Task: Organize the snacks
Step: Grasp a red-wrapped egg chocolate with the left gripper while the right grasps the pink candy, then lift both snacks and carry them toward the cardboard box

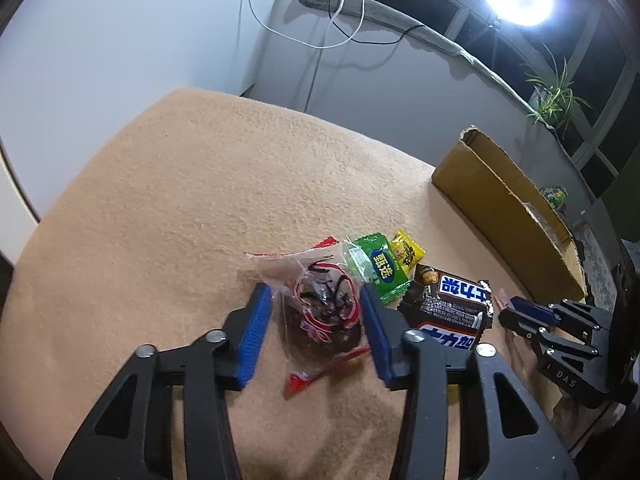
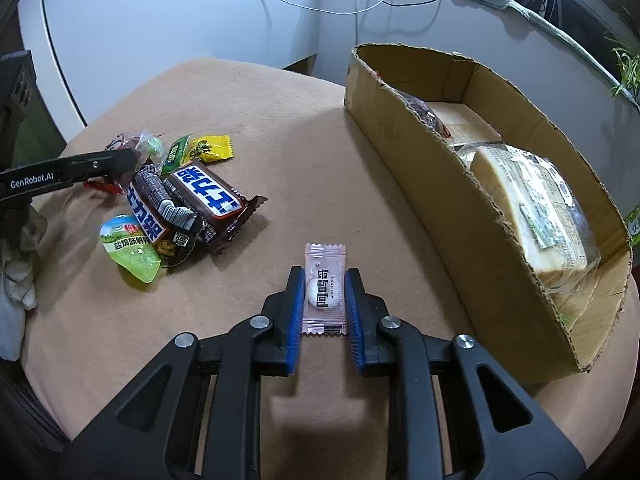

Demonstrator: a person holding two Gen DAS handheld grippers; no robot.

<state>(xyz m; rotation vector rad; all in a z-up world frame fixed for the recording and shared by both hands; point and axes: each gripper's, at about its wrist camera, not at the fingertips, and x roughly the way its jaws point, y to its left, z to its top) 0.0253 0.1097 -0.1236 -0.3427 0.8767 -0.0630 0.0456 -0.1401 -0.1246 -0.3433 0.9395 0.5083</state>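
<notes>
My left gripper (image 1: 316,300) is open, its jaws on either side of a clear red-printed snack bag (image 1: 320,300) lying on the tan cloth. Next to it lie a green candy (image 1: 378,266), a yellow candy (image 1: 406,254) and brown chocolate bars (image 1: 448,308). My right gripper (image 2: 322,284) is closed on a pink wrapped candy (image 2: 324,290), low over the cloth. The pile shows in the right wrist view: chocolate bars (image 2: 200,200), a green jelly cup (image 2: 128,248), a yellow candy (image 2: 210,148). The left gripper (image 2: 100,166) reaches into it.
A cardboard box (image 2: 460,208) stands at the right with wrapped sandwiches (image 2: 536,208) and a snack bag inside; it also shows in the left wrist view (image 1: 492,200). The tan cloth (image 1: 180,208) covers a round table. Cables, a plant and a ring light are behind.
</notes>
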